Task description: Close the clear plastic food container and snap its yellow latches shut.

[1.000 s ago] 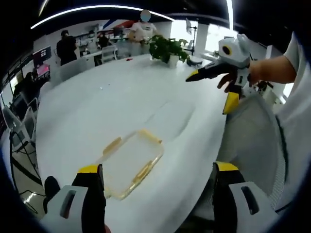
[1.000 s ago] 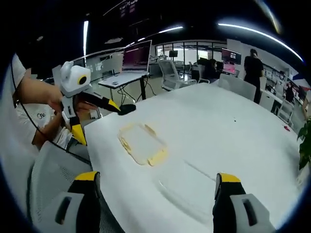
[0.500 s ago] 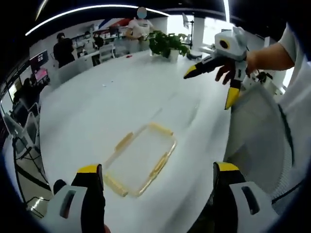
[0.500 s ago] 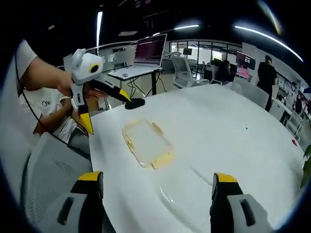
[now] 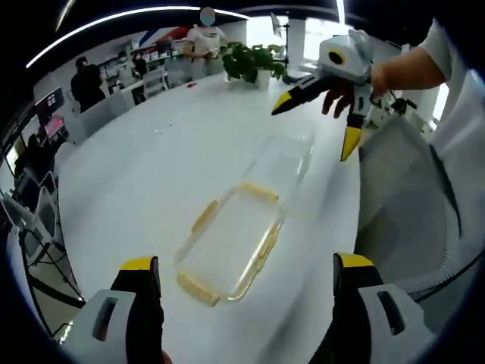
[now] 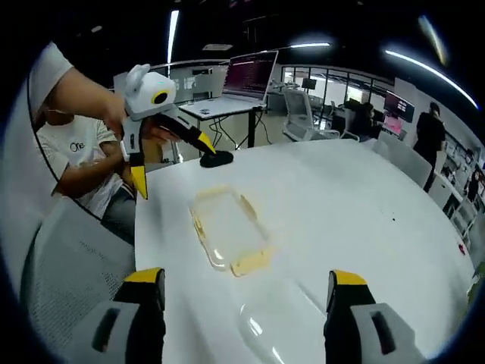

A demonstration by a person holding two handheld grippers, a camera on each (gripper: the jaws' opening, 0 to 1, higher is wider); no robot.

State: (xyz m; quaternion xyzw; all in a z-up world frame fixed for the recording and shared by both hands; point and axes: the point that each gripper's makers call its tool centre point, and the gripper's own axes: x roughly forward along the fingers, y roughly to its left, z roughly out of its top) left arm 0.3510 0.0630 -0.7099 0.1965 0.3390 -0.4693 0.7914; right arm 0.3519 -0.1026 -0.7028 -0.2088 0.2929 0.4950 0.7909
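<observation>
Left gripper (image 5: 246, 274) is sitting with jaws spread wide at the bottom of the left gripper view, gripping nothing. Right gripper (image 6: 246, 282) is the same in the right gripper view: jaws wide apart, nothing between them.

Clear container lid (image 5: 227, 244) with yellow latches (image 5: 260, 191) is lying flat on the white table (image 5: 151, 167), lower centre of the left gripper view, just above the gap between the jaws and not touching them. Clear container base (image 5: 284, 159) is lying beyond it toward upper right, close to the lid; can't tell whether they touch.

In the right gripper view, the lid (image 6: 226, 227) is sitting mid-frame and the base (image 6: 276, 322) is showing faintly at bottom centre between the jaws.

Right gripper (image 5: 326, 95) is hanging in the air at upper right of the left gripper view, jaws splayed, held by a hand (image 5: 356, 80). Left gripper (image 6: 168, 155) is hanging at upper left of the right gripper view, jaws also splayed.

Potted plant (image 5: 254, 61) is standing at the top of the left gripper view. Black object (image 6: 216, 159) is lying on the table's far edge in the right gripper view.
</observation>
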